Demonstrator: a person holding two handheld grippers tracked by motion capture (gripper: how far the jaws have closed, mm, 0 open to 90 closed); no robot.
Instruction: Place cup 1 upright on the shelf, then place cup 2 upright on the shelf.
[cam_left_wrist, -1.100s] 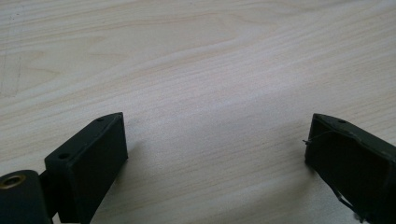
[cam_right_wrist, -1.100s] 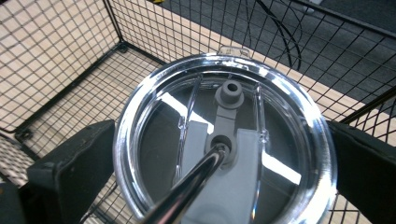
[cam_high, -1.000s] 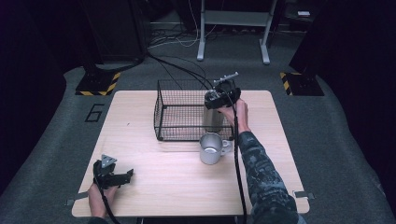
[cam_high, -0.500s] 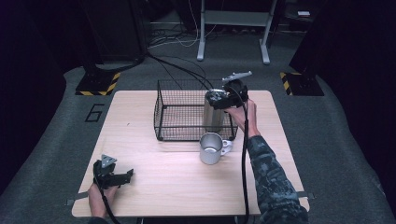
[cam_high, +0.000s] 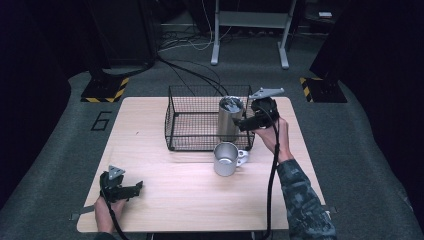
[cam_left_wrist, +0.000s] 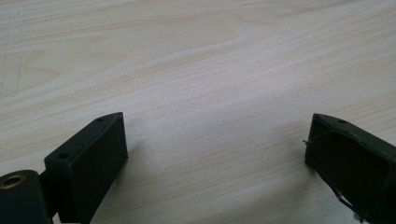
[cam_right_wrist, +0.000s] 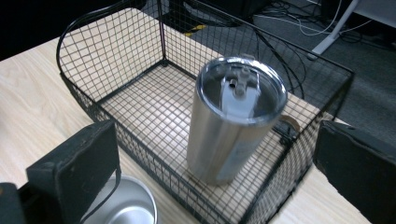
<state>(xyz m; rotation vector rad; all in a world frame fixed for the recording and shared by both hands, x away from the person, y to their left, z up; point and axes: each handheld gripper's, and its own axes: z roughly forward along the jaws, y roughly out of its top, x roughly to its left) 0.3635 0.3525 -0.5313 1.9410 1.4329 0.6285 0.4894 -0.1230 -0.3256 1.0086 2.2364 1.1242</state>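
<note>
Steel tumbler (cam_high: 230, 119) is seen upright inside the wire basket (cam_high: 192, 120), at its right end, long axis vertical. Right gripper (cam_high: 246, 123) is held just right of it, fingers apart and empty (tumbler dead ahead between them). Left gripper (cam_high: 131, 189) is rested on the desk (cam_high: 165, 195) near left, fingers apart. Mug (cam_high: 226, 159) is set just near of the basket.

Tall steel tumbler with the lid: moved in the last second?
Yes. The tall steel tumbler now stands in the black wire basket's near right corner, with the right gripper open beside it; earlier it was held there.
</note>
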